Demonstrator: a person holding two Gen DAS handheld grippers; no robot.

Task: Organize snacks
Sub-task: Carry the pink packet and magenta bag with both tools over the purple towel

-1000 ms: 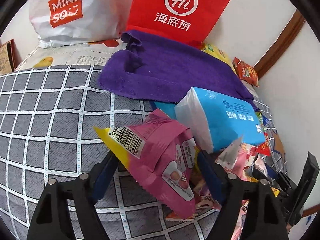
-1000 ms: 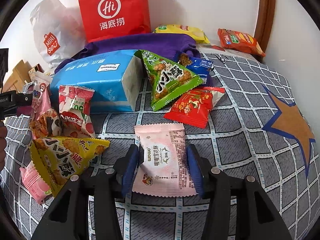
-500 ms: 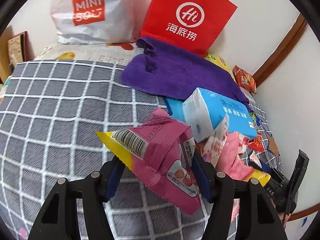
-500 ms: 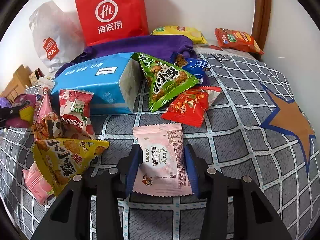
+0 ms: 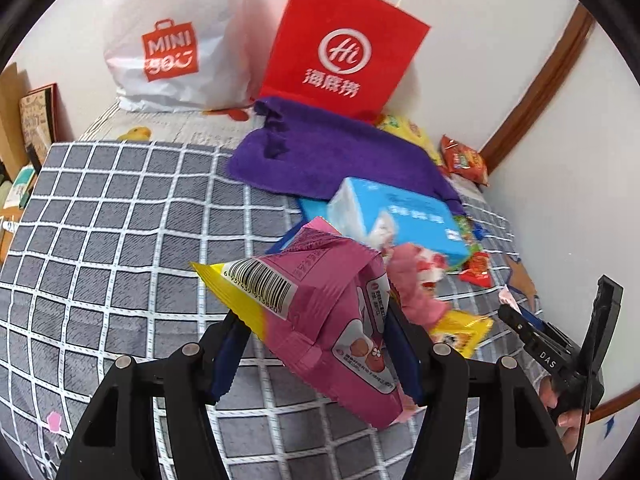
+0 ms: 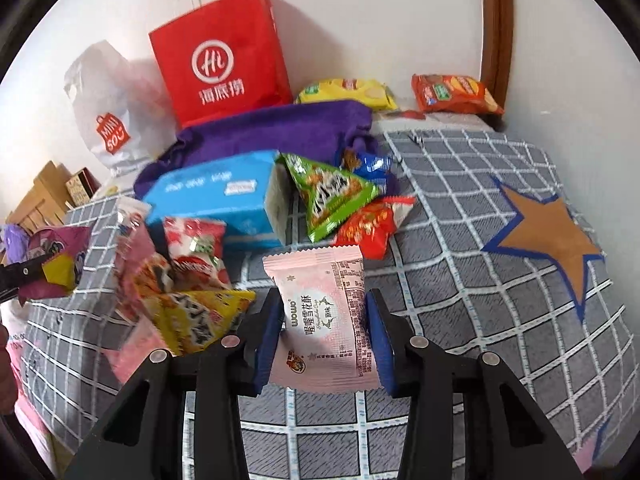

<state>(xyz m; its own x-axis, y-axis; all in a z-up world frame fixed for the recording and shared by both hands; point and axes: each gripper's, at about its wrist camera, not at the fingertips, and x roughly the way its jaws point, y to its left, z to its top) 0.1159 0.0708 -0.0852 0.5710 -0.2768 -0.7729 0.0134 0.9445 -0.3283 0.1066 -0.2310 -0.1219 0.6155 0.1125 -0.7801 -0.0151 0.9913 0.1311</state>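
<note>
Left gripper (image 5: 316, 340) clamped the magenta snack bag (image 5: 332, 320), held above the checked blanket (image 5: 120, 220); right gripper (image 6: 324, 336) clamped the pale pink packet (image 6: 326, 320).

The left gripper (image 5: 316, 344) is clamped on a magenta snack packet (image 5: 320, 312), held aloft. The right gripper (image 6: 324, 336) pinches a pale pink packet (image 6: 324, 320) between its blue pads (image 6: 268, 340).

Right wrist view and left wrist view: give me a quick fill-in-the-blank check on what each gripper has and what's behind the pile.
1. The right gripper is shut on a pale ____ snack packet.
2. The left gripper holds a magenta packet with a ____ end.
3. The purple towel lies in front of the ____ paper bag.

Missing words: pink; yellow; red
</note>
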